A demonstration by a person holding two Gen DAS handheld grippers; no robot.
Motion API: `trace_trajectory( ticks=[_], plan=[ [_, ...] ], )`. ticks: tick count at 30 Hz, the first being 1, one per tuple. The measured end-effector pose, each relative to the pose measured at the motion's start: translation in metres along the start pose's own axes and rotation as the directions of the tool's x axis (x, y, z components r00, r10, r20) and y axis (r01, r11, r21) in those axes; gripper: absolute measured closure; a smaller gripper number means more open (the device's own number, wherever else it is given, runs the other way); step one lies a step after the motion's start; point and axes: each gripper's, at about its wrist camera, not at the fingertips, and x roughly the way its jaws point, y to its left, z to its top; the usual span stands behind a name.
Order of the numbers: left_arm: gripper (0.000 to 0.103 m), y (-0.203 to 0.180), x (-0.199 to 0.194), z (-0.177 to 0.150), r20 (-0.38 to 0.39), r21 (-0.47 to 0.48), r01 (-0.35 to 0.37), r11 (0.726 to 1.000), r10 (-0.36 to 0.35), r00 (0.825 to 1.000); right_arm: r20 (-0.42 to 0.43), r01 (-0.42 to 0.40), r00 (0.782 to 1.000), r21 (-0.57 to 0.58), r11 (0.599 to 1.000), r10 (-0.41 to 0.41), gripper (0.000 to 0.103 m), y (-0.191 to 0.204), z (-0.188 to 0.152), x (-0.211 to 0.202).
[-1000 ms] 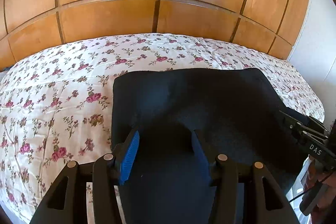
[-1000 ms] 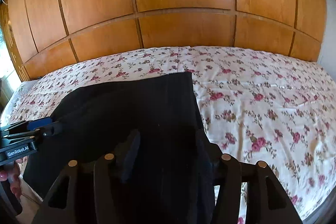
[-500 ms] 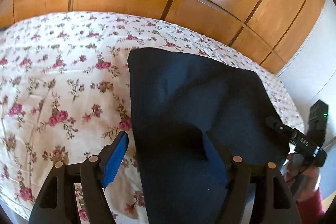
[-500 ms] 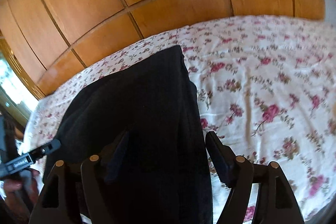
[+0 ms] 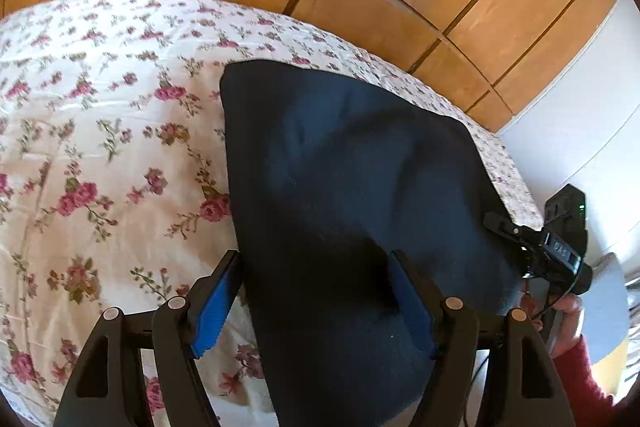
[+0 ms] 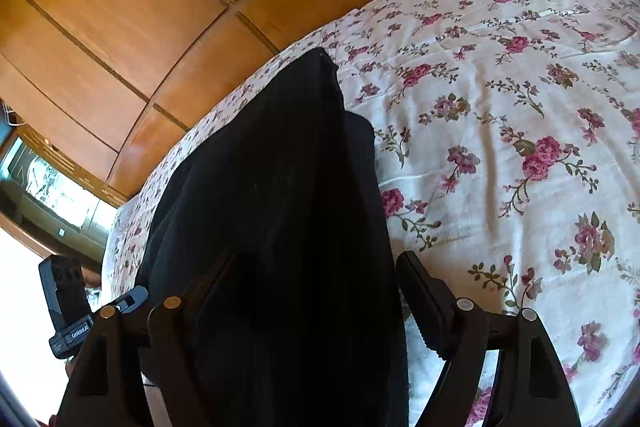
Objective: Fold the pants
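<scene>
Lying folded on the floral bedsheet [image 5: 100,155], the dark pants [image 5: 352,187] reach from 6 toward 12 o'clock in both wrist views. The left gripper [image 5: 316,303] stands wide, pads off the cloth's near edge between them. The right gripper [image 6: 316,291] is opening, the pants' edge between its jaws, not pinched.

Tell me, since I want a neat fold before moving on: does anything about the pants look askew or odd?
Slightly. The pants lie folded on the bedspread, but in the right wrist view a lower layer sticks out past the top layer's right edge, so the edges are not flush. The surface shows soft ripples. No damage shows.
</scene>
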Motion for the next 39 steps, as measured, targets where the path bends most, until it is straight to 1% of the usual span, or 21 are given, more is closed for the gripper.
trace_trajectory(
  ticks=[4, 5, 8, 10, 12, 14, 16, 18, 21, 22, 25, 26, 28, 32, 34, 36, 39],
  plan=[
    [0.027, 0.011, 0.003, -0.003, -0.048, -0.053, 0.087, 0.995, -0.089, 0.995, -0.056, -0.042, 0.998, 0.030, 0.999, 0.043, 0.020, -0.008, 0.000, -0.002],
    [0.027, 0.016, 0.005, -0.005, -0.063, -0.077, 0.122, 0.990, -0.127, 0.990, -0.068, -0.055, 0.996, 0.039, 0.998, 0.057, 0.020, -0.011, 0.000, -0.003],
    [0.027, 0.024, 0.008, -0.008, -0.086, -0.133, 0.191, 0.972, -0.203, 0.975, -0.101, -0.100, 0.989, 0.068, 0.993, 0.107, 0.019, -0.015, -0.004, -0.004],
    [0.027, 0.026, 0.010, -0.010, -0.096, -0.155, 0.233, 0.960, -0.250, 0.964, -0.117, -0.127, 0.984, 0.053, 0.991, 0.132, 0.019, -0.015, -0.007, -0.004],
    [0.026, 0.024, 0.013, -0.012, -0.109, -0.147, 0.258, 0.955, -0.275, 0.955, -0.126, -0.132, 0.983, 0.024, 0.991, 0.134, 0.018, -0.012, -0.009, -0.003],
    [0.024, 0.021, 0.015, -0.013, -0.118, -0.119, 0.266, 0.957, -0.280, 0.953, -0.133, -0.134, 0.982, 0.009, 0.991, 0.134, 0.018, -0.007, -0.009, 0.001],
    [0.024, 0.019, 0.018, -0.011, -0.132, -0.111, 0.270, 0.957, -0.283, 0.950, -0.133, -0.127, 0.983, -0.005, 0.992, 0.126, 0.018, -0.002, -0.008, 0.007],
    [0.024, 0.015, 0.020, -0.007, -0.150, -0.101, 0.261, 0.960, -0.274, 0.950, -0.124, -0.123, 0.985, -0.013, 0.992, 0.121, 0.019, 0.001, -0.007, 0.011],
    [0.026, 0.003, 0.020, -0.008, -0.156, -0.044, 0.214, 0.976, -0.219, 0.963, -0.107, -0.104, 0.989, -0.030, 0.994, 0.100, 0.021, 0.008, -0.006, 0.016],
    [0.030, -0.002, 0.018, -0.009, -0.144, -0.013, 0.198, 0.980, -0.198, 0.970, -0.102, -0.092, 0.991, -0.044, 0.995, 0.087, 0.022, 0.011, -0.006, 0.017],
    [0.040, -0.018, 0.010, -0.012, -0.097, 0.082, 0.137, 0.987, -0.129, 0.987, -0.075, -0.069, 0.995, -0.079, 0.995, 0.063, 0.030, 0.020, -0.009, 0.016],
    [0.043, -0.023, 0.006, -0.014, -0.075, 0.122, 0.108, 0.987, -0.100, 0.992, -0.065, -0.063, 0.996, -0.085, 0.994, 0.057, 0.034, 0.022, -0.009, 0.015],
    [0.046, -0.036, 0.001, -0.017, -0.045, 0.201, 0.048, 0.978, -0.040, 0.998, -0.049, -0.039, 0.998, -0.111, 0.993, 0.033, 0.038, 0.029, -0.011, 0.014],
    [0.050, -0.059, -0.008, -0.021, 0.019, 0.326, -0.046, 0.944, 0.042, 0.999, -0.007, 0.040, 0.999, -0.200, 0.979, -0.043, 0.046, 0.053, -0.012, 0.015],
    [0.051, -0.063, -0.011, -0.020, 0.036, 0.346, -0.063, 0.936, 0.054, 0.998, 0.020, 0.084, 0.996, -0.257, 0.963, -0.081, 0.048, 0.067, -0.014, 0.015],
    [0.052, -0.065, -0.015, -0.018, 0.054, 0.343, -0.076, 0.936, 0.061, 0.997, 0.040, 0.106, 0.994, -0.287, 0.952, -0.099, 0.050, 0.077, -0.014, 0.017],
    [0.052, -0.059, -0.030, -0.019, 0.103, 0.348, -0.117, 0.930, 0.086, 0.991, 0.079, 0.089, 0.994, -0.289, 0.953, -0.068, 0.051, 0.086, -0.013, 0.016]
  ],
)
